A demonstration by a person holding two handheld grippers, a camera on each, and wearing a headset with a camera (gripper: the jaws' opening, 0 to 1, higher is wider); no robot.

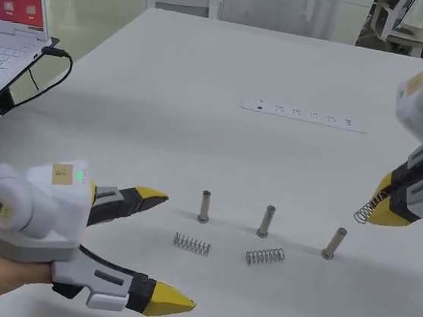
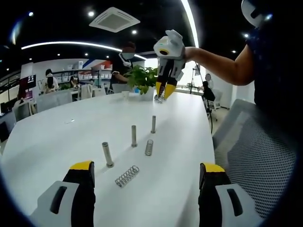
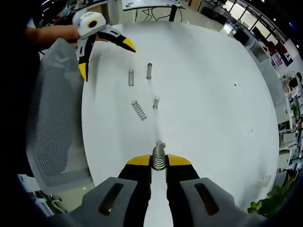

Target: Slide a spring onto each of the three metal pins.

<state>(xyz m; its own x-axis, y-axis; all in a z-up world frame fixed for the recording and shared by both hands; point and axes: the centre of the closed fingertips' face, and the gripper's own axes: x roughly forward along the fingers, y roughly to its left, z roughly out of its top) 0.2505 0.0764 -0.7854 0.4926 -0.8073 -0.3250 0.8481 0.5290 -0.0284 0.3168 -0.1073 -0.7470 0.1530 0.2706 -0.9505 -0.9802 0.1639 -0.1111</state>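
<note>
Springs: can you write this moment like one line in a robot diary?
right gripper: shut on spring, near end pin | left gripper: open | pins: three, all bare | table: two loose springs

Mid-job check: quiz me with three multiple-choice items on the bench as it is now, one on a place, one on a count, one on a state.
1. Where is the lifted spring?
A) on the middle pin
B) in the right claw
C) beside the laptop

2. How many loose springs lie on the table?
A) none
B) two
C) three

3. How does the left claw stand?
A) open, holding nothing
B) shut on a spring
C) shut on a pin

Answers:
1 B: the right gripper view shows it pinched between the yellow tips.
2 B: one lies before the left pin and another before the middle one; all three pins stand bare.
3 A: its jaws are wide apart with nothing between them.
</note>
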